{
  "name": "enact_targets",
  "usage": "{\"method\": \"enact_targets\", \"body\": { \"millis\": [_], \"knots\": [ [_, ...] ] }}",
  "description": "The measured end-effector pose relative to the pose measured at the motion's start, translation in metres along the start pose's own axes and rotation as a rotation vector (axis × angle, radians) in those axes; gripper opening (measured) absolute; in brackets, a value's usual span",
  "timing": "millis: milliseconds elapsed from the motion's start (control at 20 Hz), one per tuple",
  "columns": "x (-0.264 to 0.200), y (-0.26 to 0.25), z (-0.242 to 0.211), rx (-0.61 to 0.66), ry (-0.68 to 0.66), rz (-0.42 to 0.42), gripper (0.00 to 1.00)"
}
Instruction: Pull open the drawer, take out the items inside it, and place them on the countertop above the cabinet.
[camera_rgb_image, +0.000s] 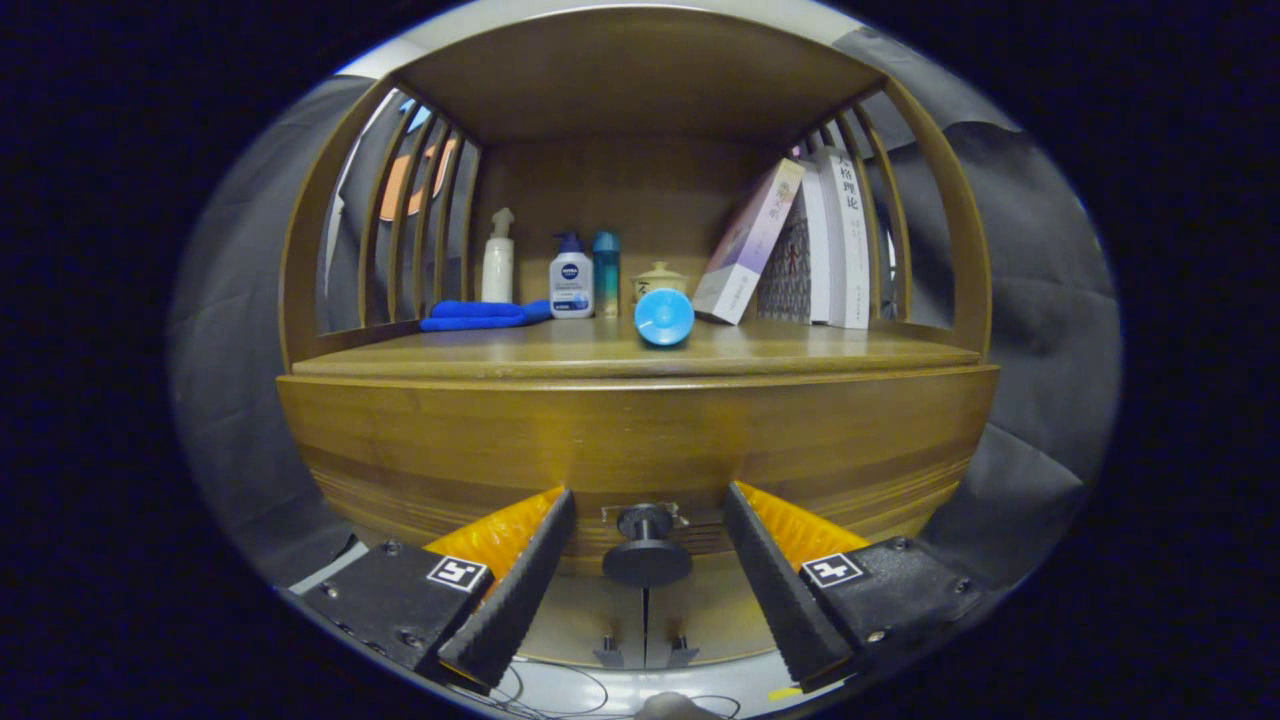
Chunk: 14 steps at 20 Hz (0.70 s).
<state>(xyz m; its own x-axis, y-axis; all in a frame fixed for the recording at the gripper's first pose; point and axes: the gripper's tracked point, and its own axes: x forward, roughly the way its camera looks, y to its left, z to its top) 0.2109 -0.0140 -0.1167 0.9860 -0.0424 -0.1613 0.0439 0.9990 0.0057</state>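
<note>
A wooden cabinet fills the view, its drawer front (640, 440) closed below the countertop (600, 355). The drawer's dark round knob (646, 548) sits between my two fingers, a little ahead of the tips. My gripper (648, 505) is open, the fingers spread to either side of the knob without touching it. The inside of the drawer is hidden.
On the countertop stand a blue round object (664, 317), a folded blue cloth (480, 315), a white pump bottle (497, 262), a white-and-blue bottle (571, 280), a teal bottle (605, 270), a small lidded jar (658, 280) and leaning books (800, 245). Slatted sides and a top board enclose it.
</note>
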Motion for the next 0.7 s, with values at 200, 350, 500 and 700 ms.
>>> {"method": "enact_targets", "body": {
  "millis": [200, 350, 500, 700],
  "knots": [
    [0.0034, -0.0012, 0.0001, -0.001, -0.040, 0.005, 0.99],
    [0.0034, 0.0001, -0.0038, -0.017, -0.035, -0.002, 0.99],
    [0.0030, -0.0018, -0.0057, -0.065, 0.011, -0.013, 0.99],
    [-0.0032, -0.0026, -0.0034, 0.001, 0.094, -0.009, 0.99]
  ]
}}
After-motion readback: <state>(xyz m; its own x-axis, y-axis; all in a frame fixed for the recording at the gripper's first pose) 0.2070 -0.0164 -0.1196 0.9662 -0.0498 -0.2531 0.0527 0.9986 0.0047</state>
